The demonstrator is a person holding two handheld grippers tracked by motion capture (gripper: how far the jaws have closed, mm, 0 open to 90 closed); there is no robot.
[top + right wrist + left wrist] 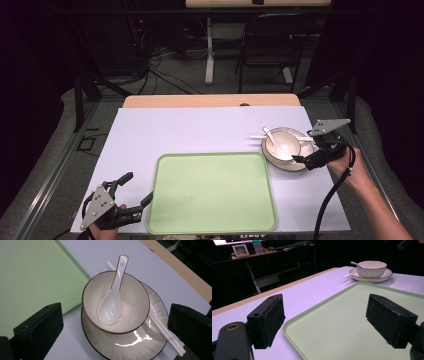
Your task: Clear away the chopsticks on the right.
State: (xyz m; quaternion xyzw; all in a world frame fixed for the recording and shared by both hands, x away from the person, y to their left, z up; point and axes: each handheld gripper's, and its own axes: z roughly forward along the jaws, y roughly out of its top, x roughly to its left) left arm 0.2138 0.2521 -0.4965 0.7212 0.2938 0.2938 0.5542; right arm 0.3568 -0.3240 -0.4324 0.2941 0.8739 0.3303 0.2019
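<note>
A white bowl with a dark rim stands on a matching plate at the table's right. A white ceramic spoon lies in the bowl, handle over the rim. White chopsticks rest across the plate. My right gripper is open at the plate's right edge; in its own view the jaws stand wide on either side of bowl and plate. An empty pale green tray lies at centre front. My left gripper is open beside the tray's left front corner, holding nothing.
A white sheet covers the table, with a wooden strip along the far edge. A chair and a desk leg stand on the floor beyond. Dark surroundings flank both sides of the table.
</note>
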